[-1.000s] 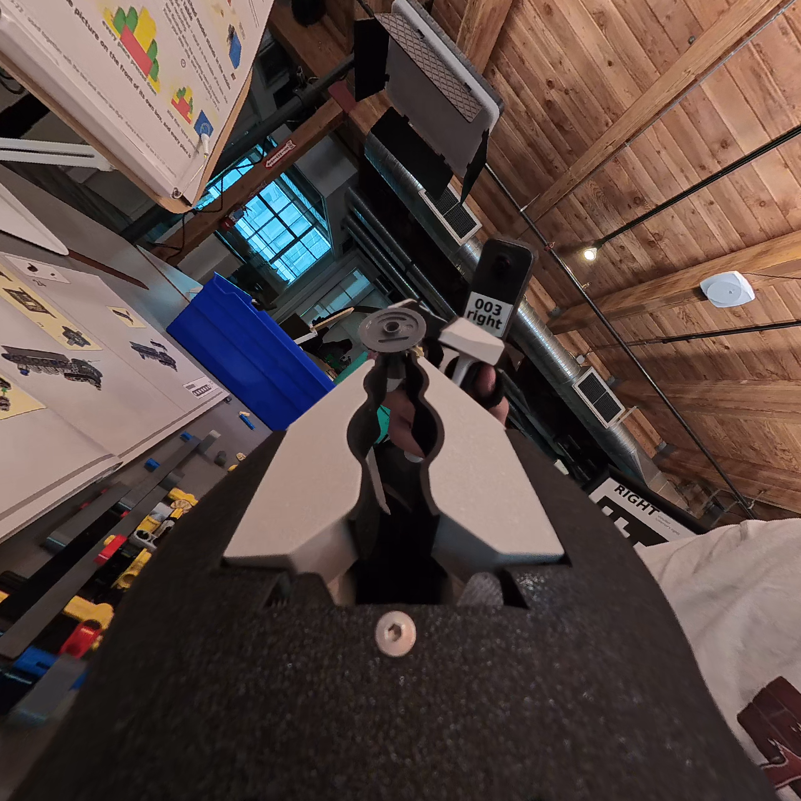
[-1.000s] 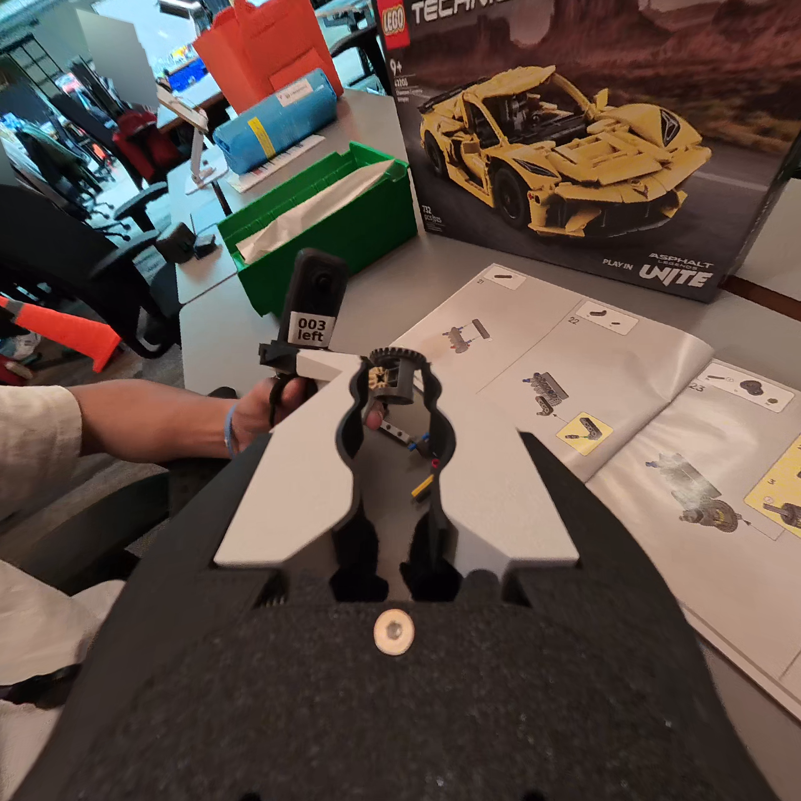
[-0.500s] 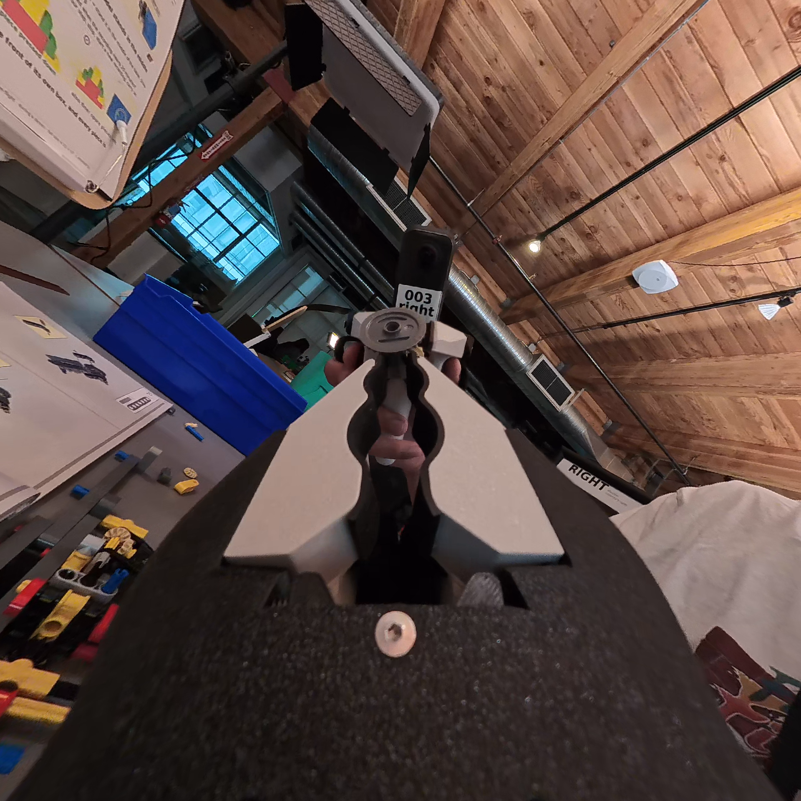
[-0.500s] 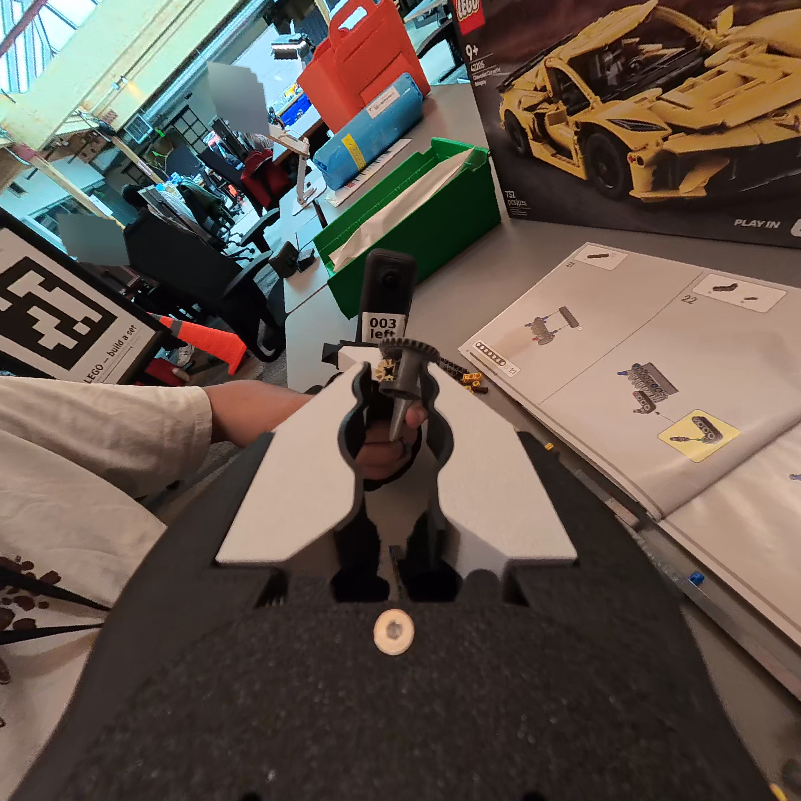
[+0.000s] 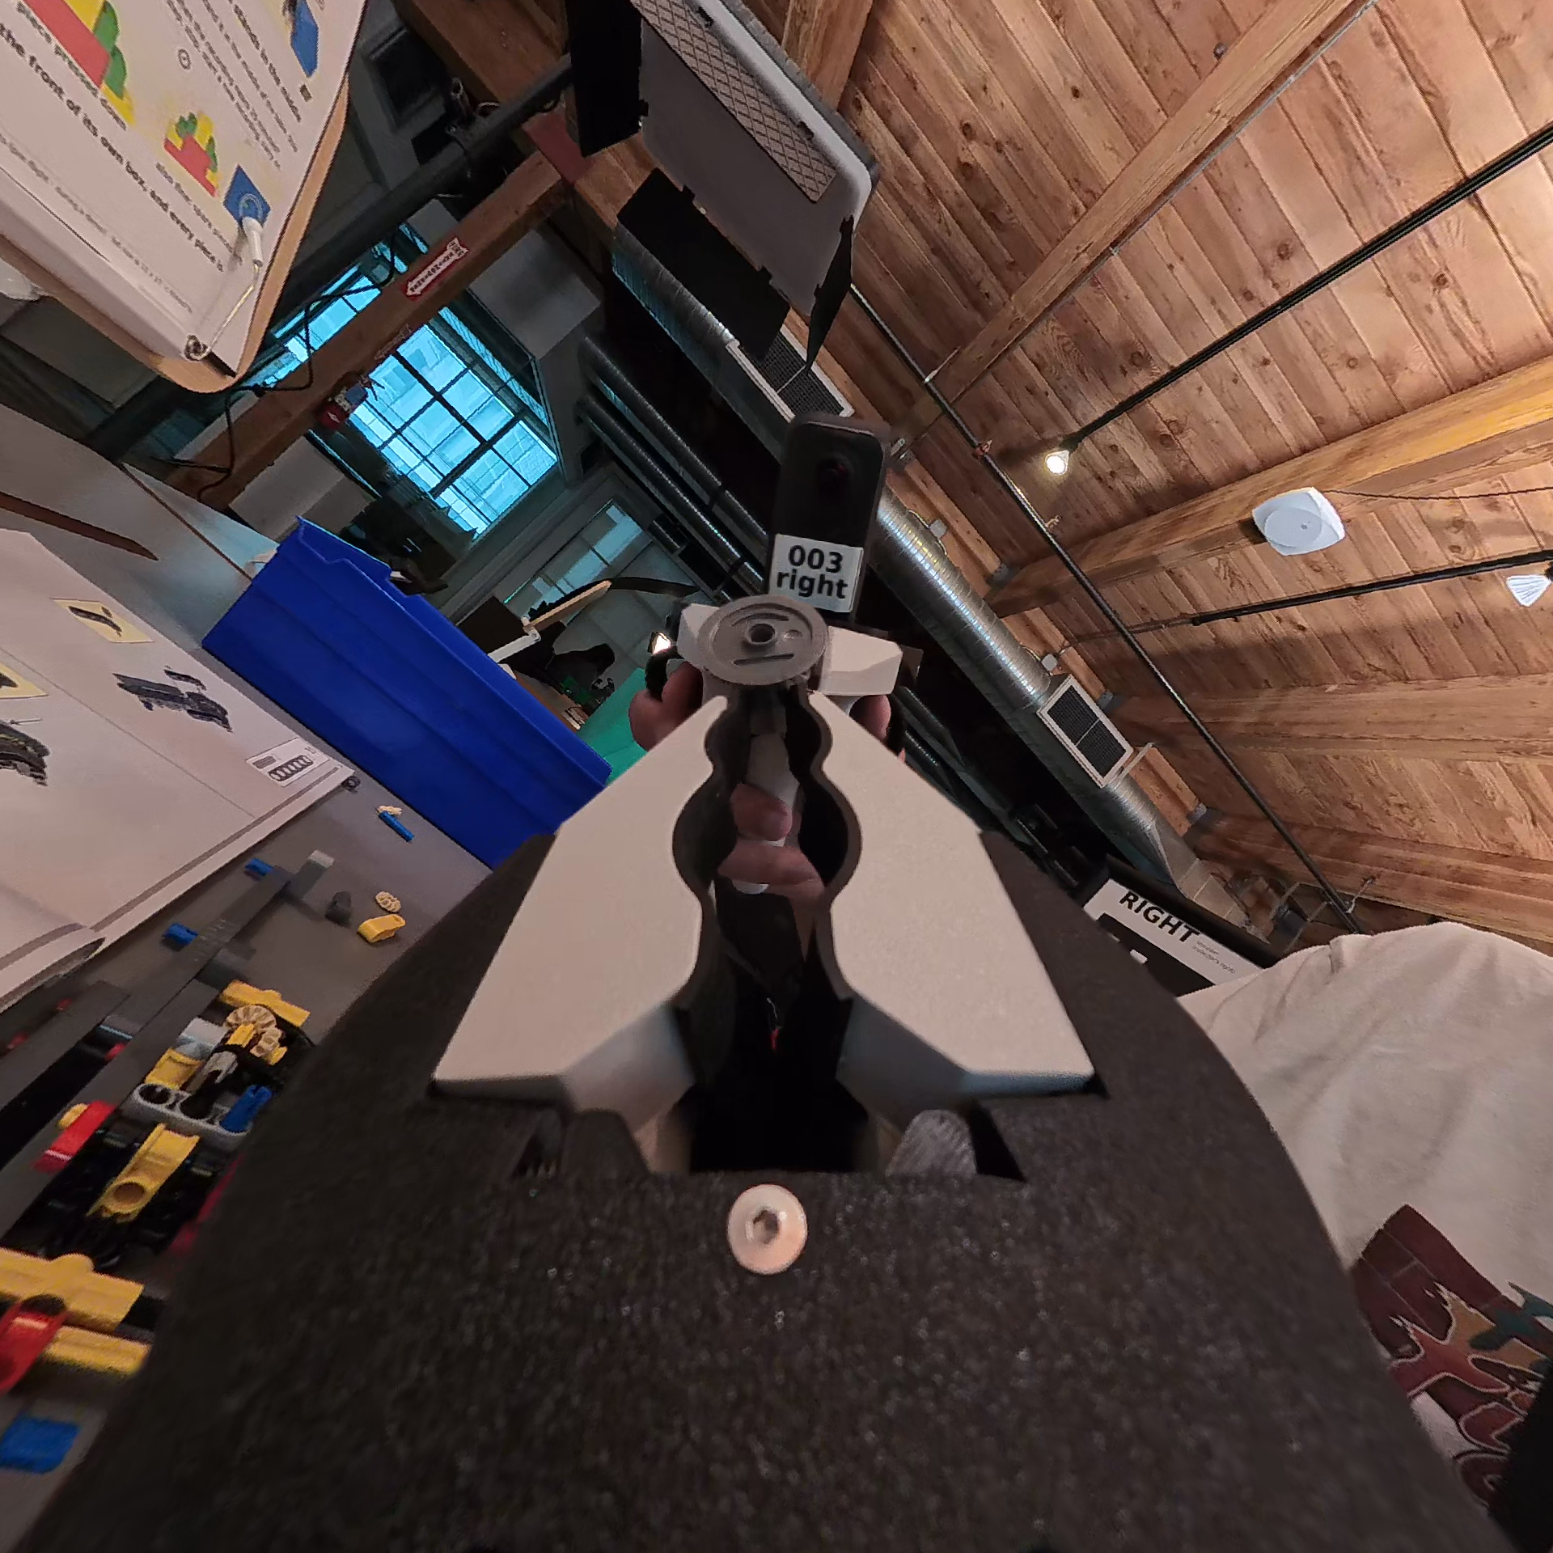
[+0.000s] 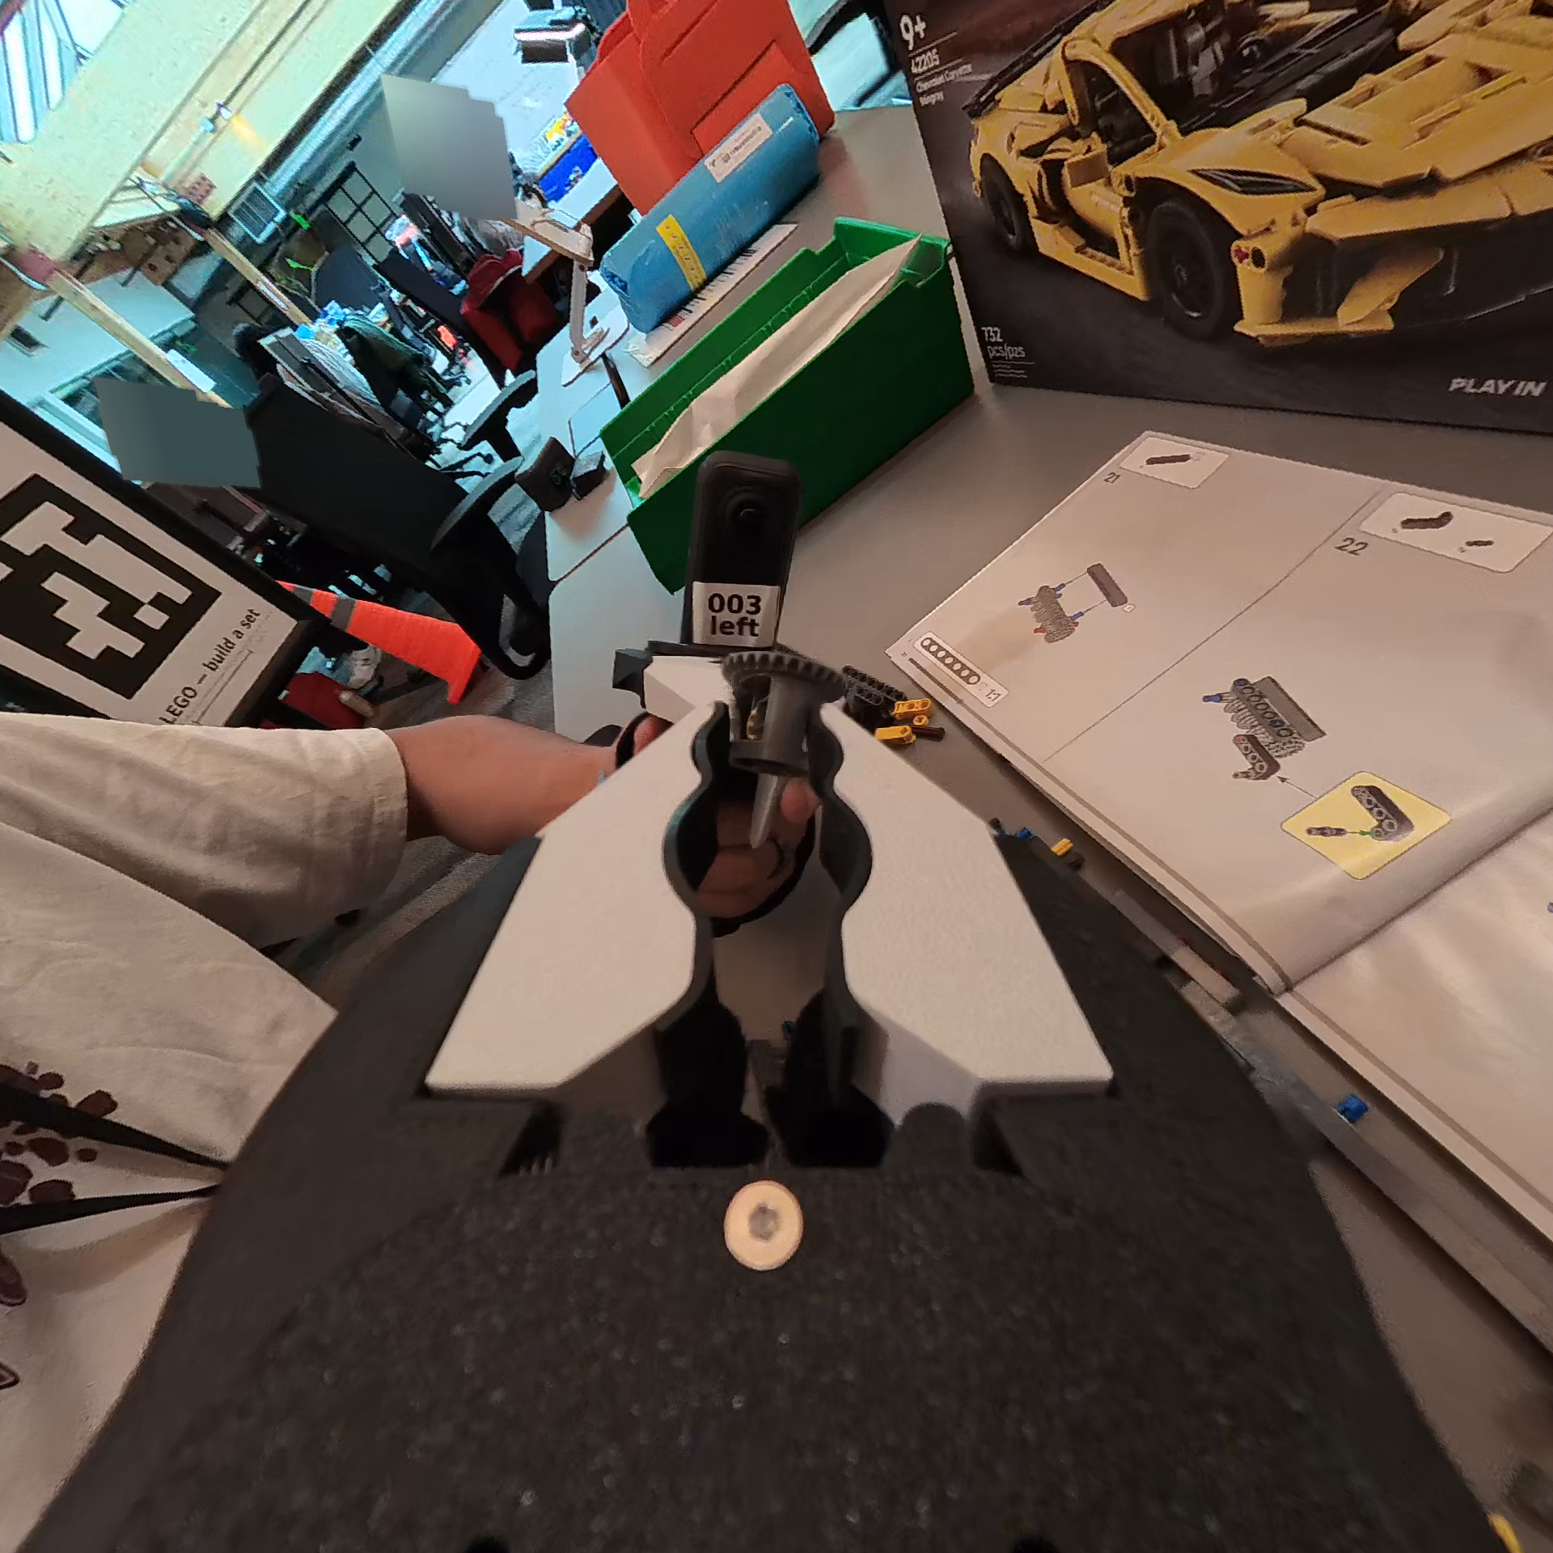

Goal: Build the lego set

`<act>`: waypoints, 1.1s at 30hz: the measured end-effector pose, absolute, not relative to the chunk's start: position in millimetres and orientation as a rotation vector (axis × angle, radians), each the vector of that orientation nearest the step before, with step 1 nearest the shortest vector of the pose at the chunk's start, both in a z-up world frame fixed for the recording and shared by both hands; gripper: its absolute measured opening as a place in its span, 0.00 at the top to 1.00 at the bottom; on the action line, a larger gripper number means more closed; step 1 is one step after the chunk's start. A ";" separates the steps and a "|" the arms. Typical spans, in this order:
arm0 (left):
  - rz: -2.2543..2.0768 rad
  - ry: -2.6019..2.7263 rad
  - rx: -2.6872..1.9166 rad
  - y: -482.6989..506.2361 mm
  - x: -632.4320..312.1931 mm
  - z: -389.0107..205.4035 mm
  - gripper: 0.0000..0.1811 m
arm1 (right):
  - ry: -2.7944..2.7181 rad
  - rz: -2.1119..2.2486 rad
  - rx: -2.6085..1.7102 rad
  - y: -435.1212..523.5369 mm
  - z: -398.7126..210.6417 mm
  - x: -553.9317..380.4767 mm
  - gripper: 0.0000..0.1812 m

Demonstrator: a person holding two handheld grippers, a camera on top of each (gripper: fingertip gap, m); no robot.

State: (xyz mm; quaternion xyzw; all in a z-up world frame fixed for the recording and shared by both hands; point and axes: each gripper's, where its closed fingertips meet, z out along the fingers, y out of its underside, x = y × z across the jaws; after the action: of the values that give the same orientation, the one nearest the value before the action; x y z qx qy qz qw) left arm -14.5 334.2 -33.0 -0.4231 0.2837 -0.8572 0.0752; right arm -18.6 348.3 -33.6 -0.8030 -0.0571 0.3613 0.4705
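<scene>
Wooden plank ceiling, paned window, office chairs.

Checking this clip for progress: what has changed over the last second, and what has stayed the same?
Both wrist views swung: the right one turned off the set box toward the person's sleeve, and the left one tilted further toward the ceiling. The two grippers came into line, facing each other more squarely. Unchanged: the right gripper remains shut on the gear piece, the left gripper on its end; nothing let go.
</scene>
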 end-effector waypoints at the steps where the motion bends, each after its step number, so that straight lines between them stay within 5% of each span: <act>1: -2.577 0.854 -1.264 333.3 -14.8 -32.5 0.96 | -0.141 0.904 -1.960 347.6 -32.8 -19.2 0.90; 21: -2.631 0.826 -1.117 333.8 -27.5 -14.8 0.96 | -0.215 0.949 -1.949 339.2 -11.2 -30.1 0.88; 33: -2.609 0.855 -1.109 331.4 -28.8 -13.8 0.96 | -0.172 0.932 -1.942 341.5 -5.7 -22.8 0.96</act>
State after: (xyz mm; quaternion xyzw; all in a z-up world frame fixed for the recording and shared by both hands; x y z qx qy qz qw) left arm -28.8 331.4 -13.8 -0.3731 0.2874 -0.8775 0.0900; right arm -22.8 341.5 -5.7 -0.7927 -0.0703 0.3807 0.4709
